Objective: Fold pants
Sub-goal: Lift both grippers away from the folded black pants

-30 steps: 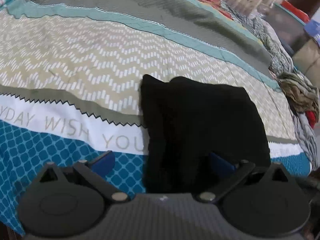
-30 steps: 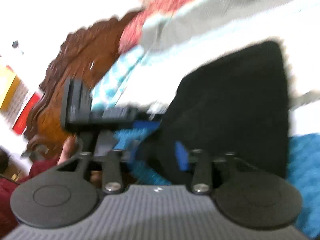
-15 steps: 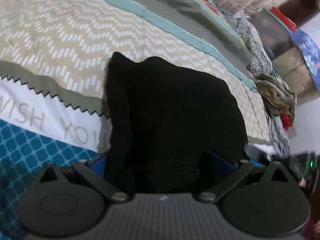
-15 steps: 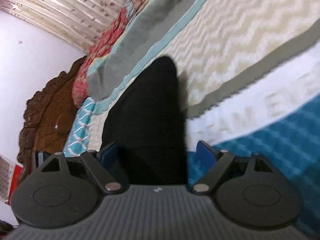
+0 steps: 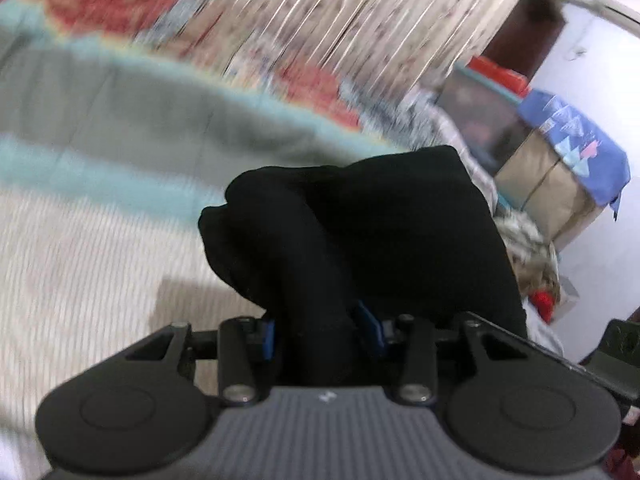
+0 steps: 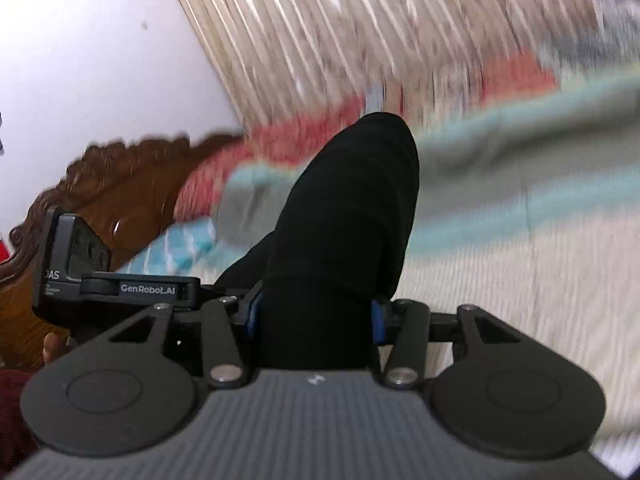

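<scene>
Fabric fills both sets of jaws right in front of you. Your left gripper (image 5: 322,334) has just been closing, and its blue pads (image 5: 370,330) now pinch a bunched fold of the black pants (image 5: 380,232), narrowed to well under half its spread. Your right gripper (image 6: 314,318) has also just been closing; its blue pads (image 6: 376,320) press on either side of a thicker roll of the same pants (image 6: 344,216), so it stands about half open around the cloth.

From both grips the pants rise as a folded bundle, lifted off the bedspread (image 5: 80,248) (the pale shadow patch under the left gripper shows the gap). In the right view the other gripper's housing, marked GenRobot.AI (image 6: 140,288), sits just to the left, with a hand (image 6: 56,350) in a dark red sleeve below it.

Farther off, blurred, lie the grey and teal bands of the bedspread (image 6: 520,184), then a red patterned strip. Beyond that hangs a pleated curtain (image 5: 360,20); a carved wooden headboard (image 6: 120,184) stands at one end and a cardboard box under a blue cloth (image 5: 560,184) at the other.
</scene>
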